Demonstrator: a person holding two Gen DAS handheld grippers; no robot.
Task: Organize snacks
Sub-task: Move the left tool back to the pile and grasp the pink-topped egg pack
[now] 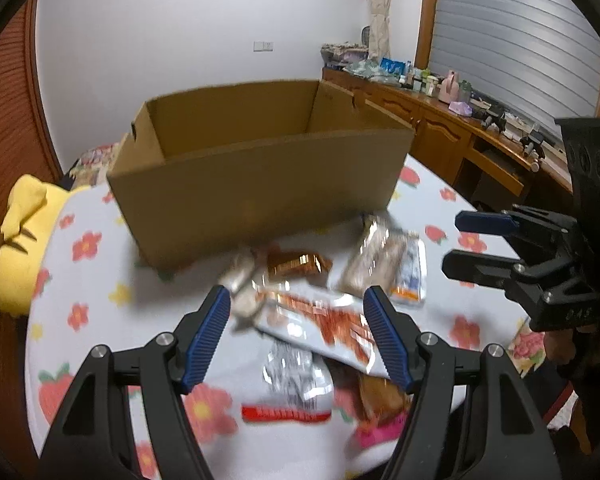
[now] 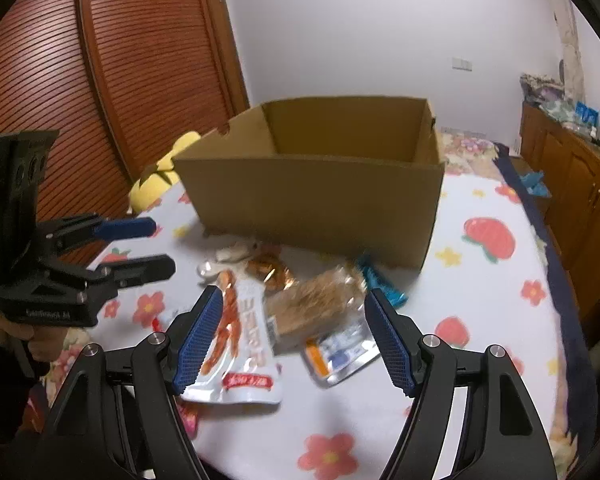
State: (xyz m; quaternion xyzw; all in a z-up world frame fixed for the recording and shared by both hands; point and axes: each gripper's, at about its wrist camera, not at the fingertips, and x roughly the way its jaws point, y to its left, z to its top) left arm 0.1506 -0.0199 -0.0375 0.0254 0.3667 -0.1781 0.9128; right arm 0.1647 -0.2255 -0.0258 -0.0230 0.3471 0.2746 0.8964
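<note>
Snacks sit in a loose pile on the flowery tablecloth [image 2: 480, 340], mid-frame in both wrist views, all a bit blurry. Nearest in the left wrist view, the left gripper [image 1: 298, 334] hangs over the pile with its blue pads spread wide and nothing pinched, a long white packet with orange-red print [image 1: 320, 326] showing in the gap. Under that, lower centre, there's a silver-and-white packet with a red band [image 1: 290, 384]. Same deal for the right gripper [image 2: 294, 338] in its own view: tongs wide, nothing held, a clear bag of something brown [image 2: 312, 304] showing between the pads, and a silver packet with orange and blue print [image 2: 340, 354] just below that bag. A shiny copper-coloured wrapper [image 1: 296, 266] lies a bit further up, close to the cardboard box [image 2: 320, 200]. The box stands upright and open-topped behind the pile, centre frame. A yellow plush toy [image 1: 18, 240] pokes in at the left edge, and a wooden cabinet [image 1: 440, 128] with clutter on top runs along the upper right.
</note>
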